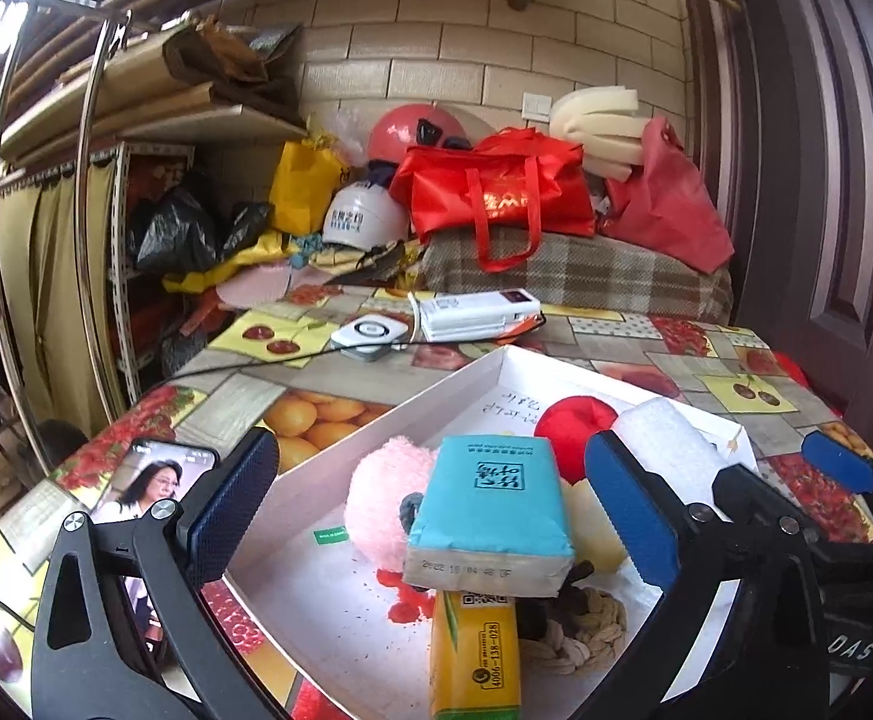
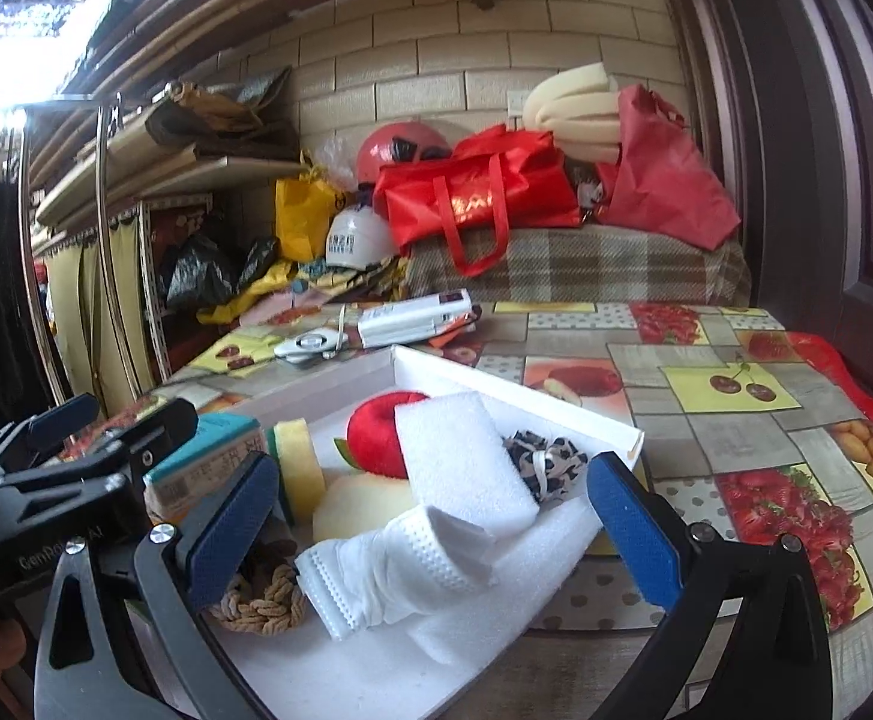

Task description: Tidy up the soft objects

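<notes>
You have a white tray (image 1: pixel 412 414) on a desk (image 2: pixel 730 420) covered in a fruit-print patchwork. In the tray: a teal tissue pack (image 1: pixel 490 504) over a yellow one (image 1: pixel 475 654), a pink plush (image 1: pixel 385 498), a red plush apple (image 2: pixel 376 432), a white foam block (image 2: pixel 466 468), and a black-and-white patterned scrunchie (image 2: pixel 547 462). Your hand-held gripper (image 2: pixel 436 534) has blue pads on black.

A lit phone (image 1: pixel 154 480) and a white power bank (image 1: pixel 475 313) are laid on the fruit-patterned desk (image 1: pixel 700 360); red bags (image 1: pixel 496 192) are piled behind.
</notes>
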`<state>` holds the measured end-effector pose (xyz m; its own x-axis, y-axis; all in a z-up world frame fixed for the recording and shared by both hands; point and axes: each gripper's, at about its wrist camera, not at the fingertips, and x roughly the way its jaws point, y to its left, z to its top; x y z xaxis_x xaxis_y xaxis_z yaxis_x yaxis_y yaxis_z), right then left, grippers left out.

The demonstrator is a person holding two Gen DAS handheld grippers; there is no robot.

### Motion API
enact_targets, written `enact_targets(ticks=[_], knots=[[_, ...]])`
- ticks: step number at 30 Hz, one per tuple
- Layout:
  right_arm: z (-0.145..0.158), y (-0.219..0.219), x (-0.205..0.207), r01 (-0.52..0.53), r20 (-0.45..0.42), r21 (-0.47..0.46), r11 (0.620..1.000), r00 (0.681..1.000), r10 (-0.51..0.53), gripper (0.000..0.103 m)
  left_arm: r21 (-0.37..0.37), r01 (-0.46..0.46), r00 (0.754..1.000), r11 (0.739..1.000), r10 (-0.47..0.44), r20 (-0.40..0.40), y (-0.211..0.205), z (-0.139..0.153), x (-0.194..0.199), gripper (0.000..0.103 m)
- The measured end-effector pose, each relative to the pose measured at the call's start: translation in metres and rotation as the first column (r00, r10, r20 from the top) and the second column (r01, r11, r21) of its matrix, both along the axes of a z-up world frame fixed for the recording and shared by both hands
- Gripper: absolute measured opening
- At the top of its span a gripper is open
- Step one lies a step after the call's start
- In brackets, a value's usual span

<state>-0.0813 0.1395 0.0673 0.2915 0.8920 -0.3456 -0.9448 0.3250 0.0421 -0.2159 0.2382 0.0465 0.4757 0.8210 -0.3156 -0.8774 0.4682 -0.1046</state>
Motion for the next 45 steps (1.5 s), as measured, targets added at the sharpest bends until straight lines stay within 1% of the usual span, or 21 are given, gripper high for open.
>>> enact_targets(ticks=[2,4,11,16,21,27,28,29,30,31,33,35,38,41,42,43,45], knots=[[0.001,-0.005,0.001,0.007,-0.002,0.027,1.0,1.0,-0.007,0.103,0.027,0.0,1.0,1.0,0.0,-0.012,-0.005,0.001,0.002,0.103],[0.002,-0.007,0.0,0.02,0.007,0.026,0.999,1.0,-0.02,0.103,0.04,0.003,1.0,0.999,-0.002,-0.026,-0.009,0.002,0.004,0.103],[0.003,-0.021,-0.005,0.028,0.042,0.025,0.999,0.999,-0.029,0.103,0.019,0.029,0.999,0.999,-0.028,-0.032,-0.019,0.001,0.004,0.103],[0.002,-0.037,-0.003,0.017,0.024,0.016,1.0,1.0,-0.017,0.103,0.016,0.059,0.997,0.998,-0.058,-0.049,-0.036,0.0,0.007,0.103],[0.001,-0.056,0.0,0.014,-0.003,-0.007,1.0,1.0,-0.014,0.103,0.036,0.099,0.993,0.994,-0.097,-0.071,-0.058,0.001,0.011,0.103],[0.002,-0.08,0.006,0.032,-0.037,-0.014,0.999,0.999,-0.033,0.103,0.008,0.123,0.988,0.992,-0.121,-0.097,-0.075,0.0,0.013,0.103],[0.003,-0.086,0.008,0.052,-0.04,0.001,0.999,0.998,-0.052,0.103,0.008,0.119,0.988,0.993,-0.117,-0.098,-0.08,0.001,0.013,0.103],[0.006,-0.094,0.012,0.081,-0.043,0.035,0.996,0.996,-0.08,0.103,0.014,0.117,0.989,0.993,-0.115,-0.095,-0.084,0.001,0.011,0.103],[0.01,-0.107,0.016,0.112,-0.054,0.094,0.989,0.993,-0.107,0.103,0.019,0.115,0.989,0.993,-0.113,-0.092,-0.087,0.002,0.01,0.103],[0.013,-0.117,0.018,0.121,-0.06,0.134,0.984,0.992,-0.114,0.103,0.032,0.109,0.991,0.993,-0.106,-0.085,-0.093,0.005,0.008,0.103],[0.017,-0.13,0.018,0.13,-0.053,0.183,0.975,0.991,-0.122,0.103,0.054,0.103,0.993,0.993,-0.099,-0.071,-0.101,0.009,0.005,0.103],[0.022,-0.144,0.015,0.126,-0.019,0.22,0.967,0.992,-0.124,0.103,0.071,0.11,0.993,0.991,-0.106,-0.05,-0.11,0.012,0.001,0.103],[0.025,-0.158,0.011,0.125,0.032,0.227,0.966,0.99,-0.136,0.103,0.075,0.136,0.99,0.988,-0.134,-0.033,-0.121,0.014,0.0,0.103],[0.022,-0.168,0.012,0.219,0.047,0.197,0.956,0.972,-0.232,0.103,0.05,0.164,0.986,0.985,-0.162,-0.04,-0.126,0.014,0.006,0.103],[0.022,-0.17,0.014,0.229,0.046,0.188,0.955,0.969,-0.241,0.103,0.037,0.17,0.985,0.985,-0.168,-0.043,-0.128,0.013,0.008,0.103],[0.021,-0.173,0.017,0.236,0.04,0.18,0.955,0.968,-0.247,0.103,0.027,0.163,0.986,0.986,-0.161,-0.053,-0.13,0.012,0.01,0.103],[0.021,-0.182,0.023,0.259,0.027,0.195,0.946,0.963,-0.269,0.103,0.028,0.124,0.99,0.992,-0.121,-0.068,-0.135,0.013,0.012,0.103]])
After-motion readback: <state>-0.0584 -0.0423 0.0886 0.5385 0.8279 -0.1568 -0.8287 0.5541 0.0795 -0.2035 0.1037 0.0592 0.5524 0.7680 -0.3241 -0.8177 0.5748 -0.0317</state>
